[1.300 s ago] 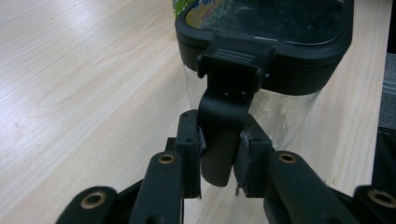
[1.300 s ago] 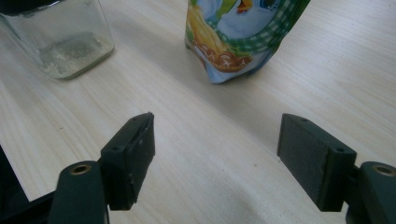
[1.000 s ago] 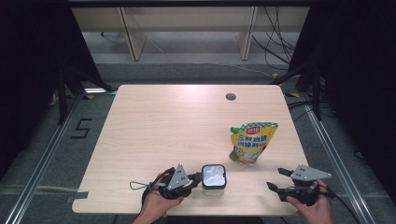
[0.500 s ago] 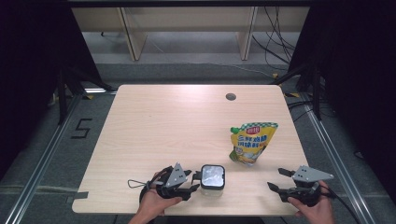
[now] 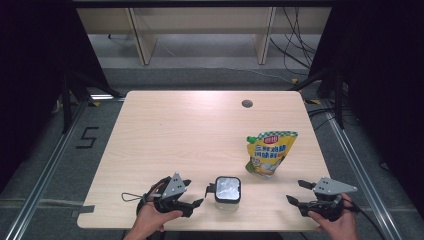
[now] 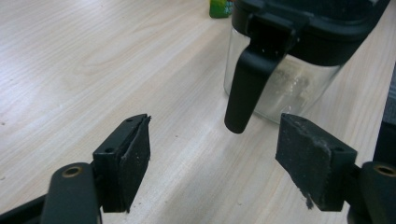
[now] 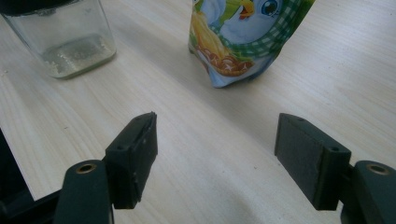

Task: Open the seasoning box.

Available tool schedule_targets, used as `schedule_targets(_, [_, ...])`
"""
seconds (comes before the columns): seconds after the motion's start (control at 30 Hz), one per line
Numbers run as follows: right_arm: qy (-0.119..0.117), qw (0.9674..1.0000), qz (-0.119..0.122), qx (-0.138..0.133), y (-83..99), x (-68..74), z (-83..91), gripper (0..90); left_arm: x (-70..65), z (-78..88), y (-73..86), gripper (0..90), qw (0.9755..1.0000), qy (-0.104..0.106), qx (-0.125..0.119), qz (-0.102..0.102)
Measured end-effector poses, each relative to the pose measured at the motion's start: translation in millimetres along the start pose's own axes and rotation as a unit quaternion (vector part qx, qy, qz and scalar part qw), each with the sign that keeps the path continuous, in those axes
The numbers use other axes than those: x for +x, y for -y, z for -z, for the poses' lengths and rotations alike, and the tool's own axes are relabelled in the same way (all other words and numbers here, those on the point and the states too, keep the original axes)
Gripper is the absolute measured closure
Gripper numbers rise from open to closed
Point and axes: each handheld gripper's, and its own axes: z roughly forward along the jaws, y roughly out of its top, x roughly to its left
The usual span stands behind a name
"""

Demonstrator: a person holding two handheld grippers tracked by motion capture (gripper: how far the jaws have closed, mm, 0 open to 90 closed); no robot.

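Currently, I judge the step in hand to be a release: my left gripper (image 5: pixel 200 196) has just been opening its jaws, and they stand wide apart with nothing between them. The jar (image 5: pixel 228 190) stands upright near the front edge of the table (image 5: pixel 190 130), just beside that gripper; its black latch handle (image 6: pixel 245 88) hangs ahead of the pads (image 6: pixel 135 161), apart from them. The seasoning pouch (image 5: pixel 269 153) stands toward the right edge, behind the jar and apart from it. My right gripper (image 5: pixel 296 194) waits near the front right corner, jaws wide, holding and touching nothing. The next move probably calls for a grip on the pouch by the right gripper, squarely across its lower body so it does not topple.
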Motion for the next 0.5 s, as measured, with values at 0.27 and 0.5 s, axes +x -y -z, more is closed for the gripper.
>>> schedule_targets(0.27, [0.006,1.0,0.007,0.0,-0.9,1.3,0.2,33.8,-1.3,20.5,-12.7,58.8,0.9967,-0.024,-0.078,-0.001])
schedule_targets(0.5, [-0.002,1.0,0.009,0.001,-2.4,3.8,-0.7,34.0,-11.7,16.2,-25.6,88.2,0.9954,-0.018,-0.094,-0.004])
